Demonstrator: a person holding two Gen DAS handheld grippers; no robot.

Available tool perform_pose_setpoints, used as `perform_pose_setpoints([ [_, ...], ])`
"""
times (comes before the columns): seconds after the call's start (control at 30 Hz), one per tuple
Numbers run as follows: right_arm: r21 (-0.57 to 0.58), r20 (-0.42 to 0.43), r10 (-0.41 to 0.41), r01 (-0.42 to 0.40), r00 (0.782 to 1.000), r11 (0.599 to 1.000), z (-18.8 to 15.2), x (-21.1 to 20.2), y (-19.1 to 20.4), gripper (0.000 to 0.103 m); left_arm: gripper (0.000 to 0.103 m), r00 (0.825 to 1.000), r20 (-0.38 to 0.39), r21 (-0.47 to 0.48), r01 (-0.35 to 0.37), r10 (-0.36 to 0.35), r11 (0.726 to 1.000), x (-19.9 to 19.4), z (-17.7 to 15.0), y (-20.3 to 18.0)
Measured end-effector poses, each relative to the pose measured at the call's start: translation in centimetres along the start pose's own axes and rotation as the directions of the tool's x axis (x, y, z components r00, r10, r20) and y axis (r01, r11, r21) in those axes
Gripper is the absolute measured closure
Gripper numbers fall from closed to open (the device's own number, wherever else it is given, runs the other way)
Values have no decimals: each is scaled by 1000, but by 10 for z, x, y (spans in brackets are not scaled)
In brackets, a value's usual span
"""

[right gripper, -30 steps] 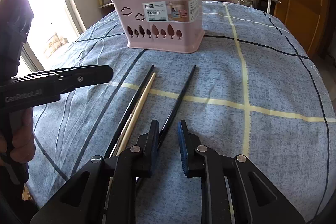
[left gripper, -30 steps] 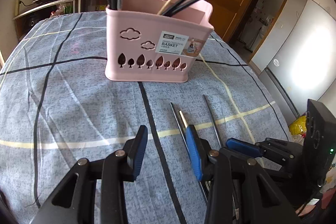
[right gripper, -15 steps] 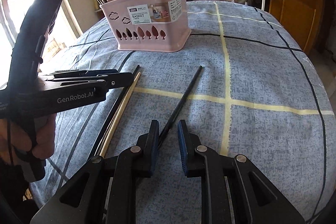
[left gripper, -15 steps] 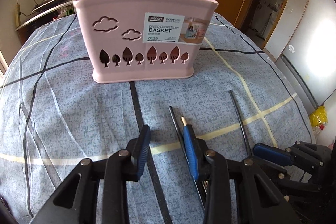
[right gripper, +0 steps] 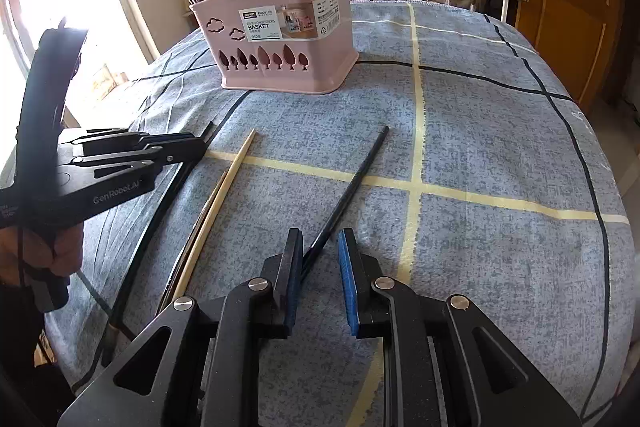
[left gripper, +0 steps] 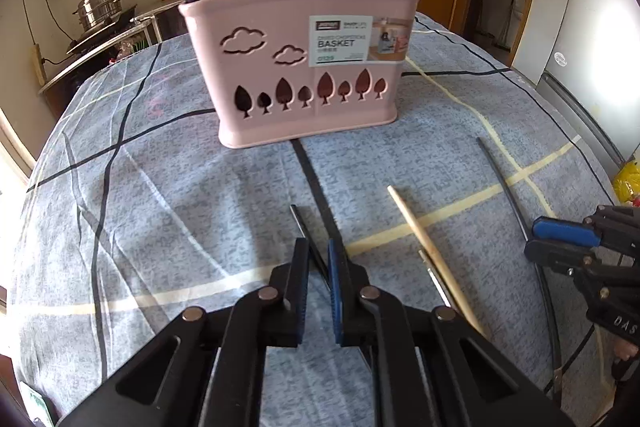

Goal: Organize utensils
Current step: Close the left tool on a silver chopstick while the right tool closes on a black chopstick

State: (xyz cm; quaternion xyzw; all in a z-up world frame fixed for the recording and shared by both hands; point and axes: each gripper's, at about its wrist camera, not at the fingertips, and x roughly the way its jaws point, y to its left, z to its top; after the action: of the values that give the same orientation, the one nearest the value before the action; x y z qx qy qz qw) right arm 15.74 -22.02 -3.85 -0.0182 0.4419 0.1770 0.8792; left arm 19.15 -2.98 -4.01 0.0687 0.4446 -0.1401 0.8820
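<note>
Covering table: blue-grey plaid cloth (right gripper: 500, 131) | left claw (left gripper: 318, 267) pinching black chopstick (left gripper: 308, 235) | right claw (right gripper: 320, 259) spread

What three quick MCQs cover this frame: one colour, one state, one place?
1. The basket is: A) pink B) green C) white.
2. The right tongs are: A) clamped on the basket rim B) shut on nothing C) apart, with a black chopstick running in between.
3. The loose wooden chopstick lies: A) inside the basket B) on the cloth, between two black chopsticks C) across the right tongs.

Key: 1 A, its walls are pink in both views. 2 C, a gap shows beside the stick. 3 B, a black stick lies on either side of it on the cloth.
</note>
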Motion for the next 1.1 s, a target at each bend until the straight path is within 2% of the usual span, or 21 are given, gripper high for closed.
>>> perform_pose_setpoints([
  [0.17, 37, -3, -45, 45, 999, 998, 7, 1, -9, 84, 93, 999, -14, -38, 34, -34, 999, -2, -1, 22],
  [0.3, 121, -7, -62, 62, 998, 991, 20, 9, -23, 84, 93, 999, -24, -66, 27, -28, 997, 2, 4, 22],
  [0.47, 162, -24, -100, 103, 995, 981, 39, 22, -35, 84, 92, 999, -35, -87, 29, -32, 996, 8, 12, 23],
  [0.63, 158, -27, -119, 122, 993, 980, 51, 31, -34, 84, 92, 1000, -19, -70, -1, 0, 998, 10, 15, 16],
  [0.7, 155, -31, -125, 129, 992, 980, 54, 33, -33, 88, 93, 1000, -18, -56, -15, 14, 998, 11, 16, 13],
  [0.77, 152, -34, -118, 122, 992, 981, 55, 35, -31, 93, 95, 1000, -20, -54, -18, 17, 998, 11, 16, 12],
  [0.93, 146, -37, -88, 92, 995, 985, 59, 34, -31, 94, 96, 999, -35, -77, 8, -11, 997, 12, 20, 15],
  [1.1, 130, 4, -65, 64, 998, 990, 62, 17, -23, 95, 96, 999, -15, -103, 49, -50, 993, -2, 27, 21],
])
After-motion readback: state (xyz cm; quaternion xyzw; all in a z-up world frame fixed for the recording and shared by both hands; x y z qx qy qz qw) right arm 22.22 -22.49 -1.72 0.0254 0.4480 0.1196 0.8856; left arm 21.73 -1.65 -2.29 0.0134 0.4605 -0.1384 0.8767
